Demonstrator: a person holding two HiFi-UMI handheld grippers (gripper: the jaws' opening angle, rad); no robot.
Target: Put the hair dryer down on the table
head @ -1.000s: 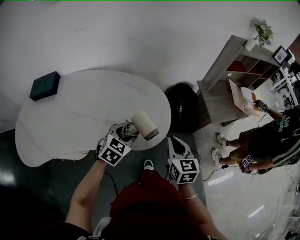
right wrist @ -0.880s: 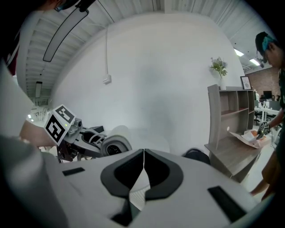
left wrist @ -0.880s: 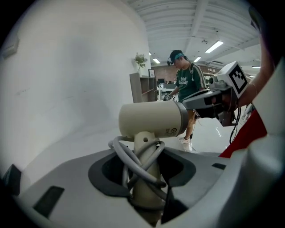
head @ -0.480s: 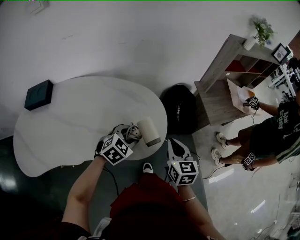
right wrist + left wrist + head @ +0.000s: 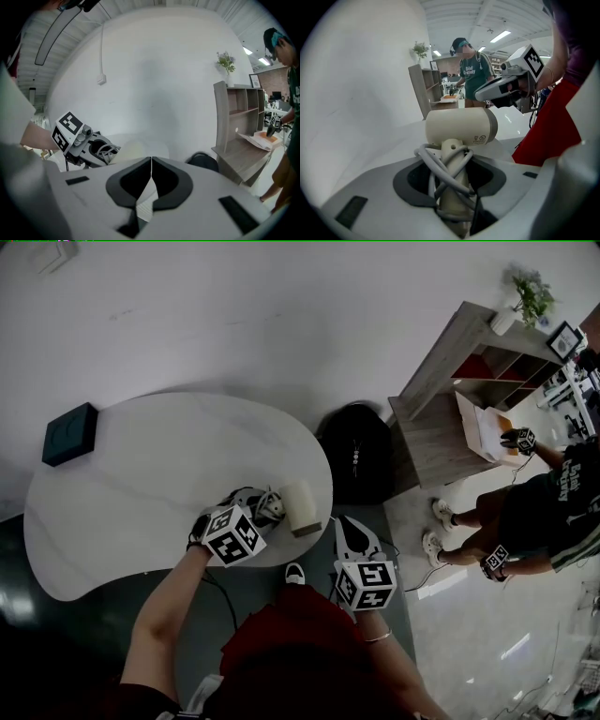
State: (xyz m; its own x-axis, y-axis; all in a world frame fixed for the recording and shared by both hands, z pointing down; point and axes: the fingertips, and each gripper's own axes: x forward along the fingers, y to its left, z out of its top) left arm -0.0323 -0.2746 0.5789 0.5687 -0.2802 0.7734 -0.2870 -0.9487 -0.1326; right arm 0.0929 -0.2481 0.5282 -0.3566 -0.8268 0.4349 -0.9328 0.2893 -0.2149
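A cream hair dryer (image 5: 299, 506) hangs just over the near right edge of the white table (image 5: 141, 484). My left gripper (image 5: 264, 507) is shut on its handle (image 5: 452, 187), which has a grey cord (image 5: 436, 164) wound round it; the barrel (image 5: 461, 126) points right. In the right gripper view the hair dryer (image 5: 129, 151) shows pale behind the left gripper (image 5: 101, 152). My right gripper (image 5: 354, 532) is off the table's right edge, jaws shut with nothing between them (image 5: 151, 180).
A dark square box (image 5: 68, 433) lies at the table's far left. A black backpack (image 5: 356, 456) stands on the floor right of the table, a wooden shelf (image 5: 459, 390) beyond it. Another person (image 5: 539, 512) works at the right.
The left gripper has lowered the hair dryer a little toward the table's edge, and the barrel has tipped further down. The right gripper has barely moved.
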